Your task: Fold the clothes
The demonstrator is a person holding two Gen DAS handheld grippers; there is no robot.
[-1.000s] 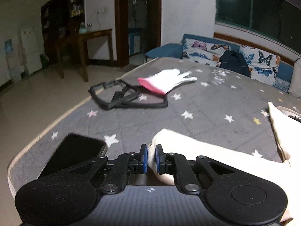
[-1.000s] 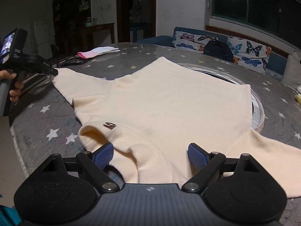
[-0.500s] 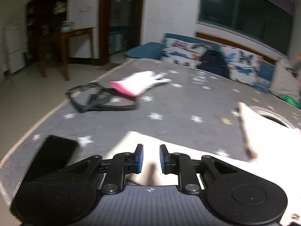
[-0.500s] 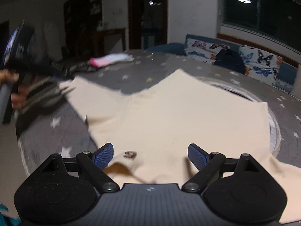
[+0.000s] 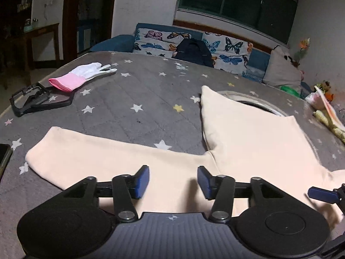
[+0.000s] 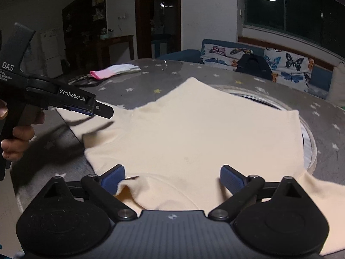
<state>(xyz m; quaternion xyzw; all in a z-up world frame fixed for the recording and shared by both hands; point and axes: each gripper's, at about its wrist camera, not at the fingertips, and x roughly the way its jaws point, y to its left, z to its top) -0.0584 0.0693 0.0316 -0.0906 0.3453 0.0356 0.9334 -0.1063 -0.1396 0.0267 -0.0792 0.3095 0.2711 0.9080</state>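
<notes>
Cream sweater (image 5: 248,142) cut off at the lower right of the left wrist view, its near hem hidden behind the left gripper (image 5: 173,181). In the right wrist view, collar partly hidden behind the right gripper (image 6: 172,178), right sleeve running off the lower right edge. Phone (image 5: 3,158) clipped by the left edge, only a dark corner visible. Right gripper's blue fingertip (image 5: 321,195) poking in at the lower right, rest out of frame. Items at the right edge (image 5: 325,110) blurred, unidentifiable. Hand (image 6: 18,138) cut by the left edge. Small dark tag (image 6: 132,178) at the collar illegible.
</notes>
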